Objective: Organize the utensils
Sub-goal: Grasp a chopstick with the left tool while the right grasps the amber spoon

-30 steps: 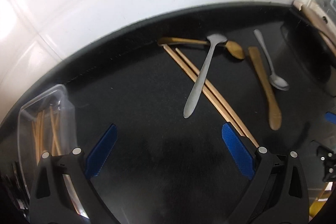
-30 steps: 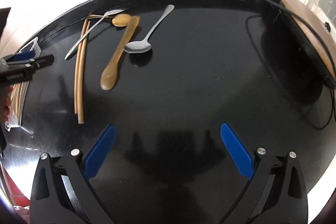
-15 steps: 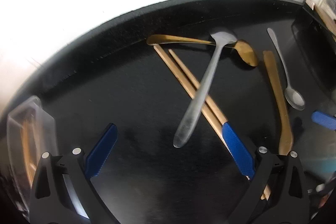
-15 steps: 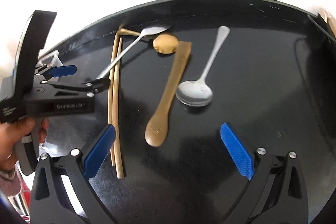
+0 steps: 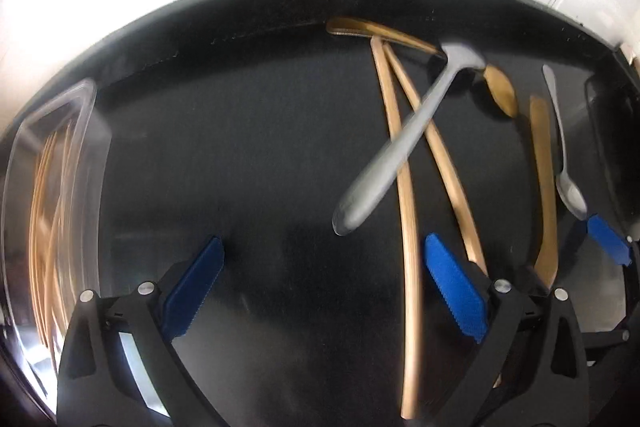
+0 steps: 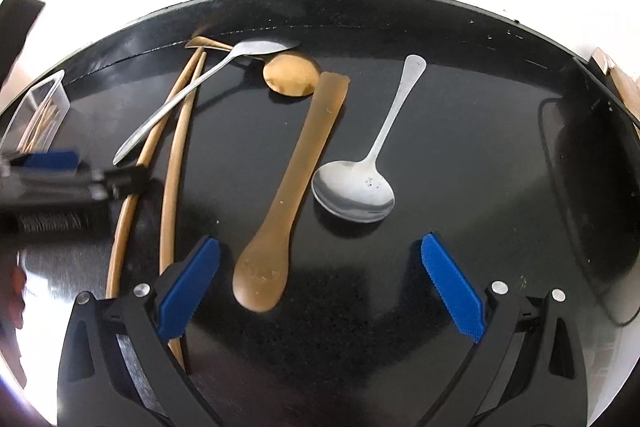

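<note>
Utensils lie on a black table. In the left wrist view a silver spoon (image 5: 384,155) lies across two gold chopsticks (image 5: 406,195). A gold spoon (image 5: 500,91), a flat gold spatula (image 5: 544,179) and a small silver spoon (image 5: 568,187) lie further right. My left gripper (image 5: 324,267) is open and empty, its right finger over the chopsticks. In the right wrist view my right gripper (image 6: 316,267) is open, just short of the gold spatula (image 6: 304,163) and the silver spoon (image 6: 360,187). The left gripper (image 6: 100,167) shows blurred at the left.
A clear container (image 5: 52,207) holding gold utensils stands at the table's left edge and also shows as the container (image 6: 44,107) in the right view. A black cable (image 6: 560,167) loops at the right. White wall lies behind the table. A hand (image 6: 16,291) is at the lower left.
Both grippers have moved in closer to the utensils. The left one now reaches the chopsticks, and the right one has come up to the gold spatula and silver spoon. Both stay open.
</note>
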Available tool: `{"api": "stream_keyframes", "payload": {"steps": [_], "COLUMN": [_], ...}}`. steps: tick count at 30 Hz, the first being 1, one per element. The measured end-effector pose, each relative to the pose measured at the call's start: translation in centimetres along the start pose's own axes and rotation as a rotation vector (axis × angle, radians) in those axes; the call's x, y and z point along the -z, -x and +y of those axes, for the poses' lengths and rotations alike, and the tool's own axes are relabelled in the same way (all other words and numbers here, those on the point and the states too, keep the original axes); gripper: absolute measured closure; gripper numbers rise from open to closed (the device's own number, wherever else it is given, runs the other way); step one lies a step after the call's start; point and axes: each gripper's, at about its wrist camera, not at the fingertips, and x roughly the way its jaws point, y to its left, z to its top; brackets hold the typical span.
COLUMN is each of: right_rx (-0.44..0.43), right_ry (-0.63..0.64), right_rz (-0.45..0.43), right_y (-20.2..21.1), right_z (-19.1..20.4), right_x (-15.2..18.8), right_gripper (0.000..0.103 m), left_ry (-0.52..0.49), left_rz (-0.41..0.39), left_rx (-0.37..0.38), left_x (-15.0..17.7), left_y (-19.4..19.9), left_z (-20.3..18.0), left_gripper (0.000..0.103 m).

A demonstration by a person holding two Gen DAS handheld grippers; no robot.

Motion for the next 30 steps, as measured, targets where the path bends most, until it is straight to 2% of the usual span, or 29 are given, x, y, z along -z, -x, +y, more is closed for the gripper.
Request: {"api": "stream_keyframes", "payload": {"steps": [4, 6, 13, 14, 15, 16, 17, 18, 19, 22, 25, 28, 30], "right_rx": [0.012, 0.015, -0.023, -0.030, -0.037, -0.054, -0.063, -0.068, -0.081, -0.140, -0.205, -0.262, -0.314], "right_ry": [-0.031, -0.036, 0.054, 0.065, 0.075, 0.099, 0.118, 0.135, 0.111, 0.044, -0.057, -0.137, -0.206], "right_rz": [-0.001, -0.011, 0.003, 0.003, 0.002, -0.018, -0.038, -0.052, -0.038, 0.017, 0.032, 0.034, 0.053], "right_y": [0.1, 0.2, 0.4, 0.4, 0.3, 0.6, 0.9, 1.4, 1.5, 1.7, 3.0, 4.5, 4.9], "right_z": [0.2, 0.4, 1.6, 1.8, 1.9, 2.2, 2.4, 2.6, 2.2, 0.8, -1.1, -2.4, -3.3], "right_x": [0.5, 0.8, 1.0, 1.0, 0.9, 0.9, 0.9, 0.7, 0.6, 0.5, 1.2, 1.9, 2.4], "right_gripper": [0.005, 0.005, 0.005, 0.005, 0.006, 0.015, 0.049, 0.079, 0.081, 0.086, 0.088, 0.089, 0.090], "left_ry": [0.041, 0.062, -0.001, -0.008, -0.026, -0.049, -0.085, -0.078, -0.069, -0.031, 0.002, -0.009, -0.008], "left_rz": [-0.019, -0.036, -0.049, -0.064, -0.086, -0.120, -0.145, -0.121, -0.098, -0.060, -0.074, -0.103, -0.112], "left_rx": [-0.031, -0.021, 0.010, 0.014, 0.024, 0.035, 0.067, 0.128, 0.180, 0.247, 0.275, 0.287, 0.299], "left_x": [1.7, 2.2, 3.3, 3.4, 3.6, 3.9, 3.9, 3.8, 3.7, 3.9, 5.1, 5.7, 5.2], "left_y": [0.1, -0.1, -0.3, -0.4, -0.2, 0.5, 1.1, 1.0, 0.7, 0.2, 0.8, 2.9, 4.4], "left_z": [-0.3, 0.0, 0.2, 0.2, 0.0, -0.2, -0.6, -0.7, -0.6, 0.1, 1.2, 1.2, 1.3], "left_gripper": [0.005, 0.005, 0.006, 0.008, 0.023, 0.073, 0.094, 0.098, 0.098, 0.098, 0.098, 0.098, 0.098]}}
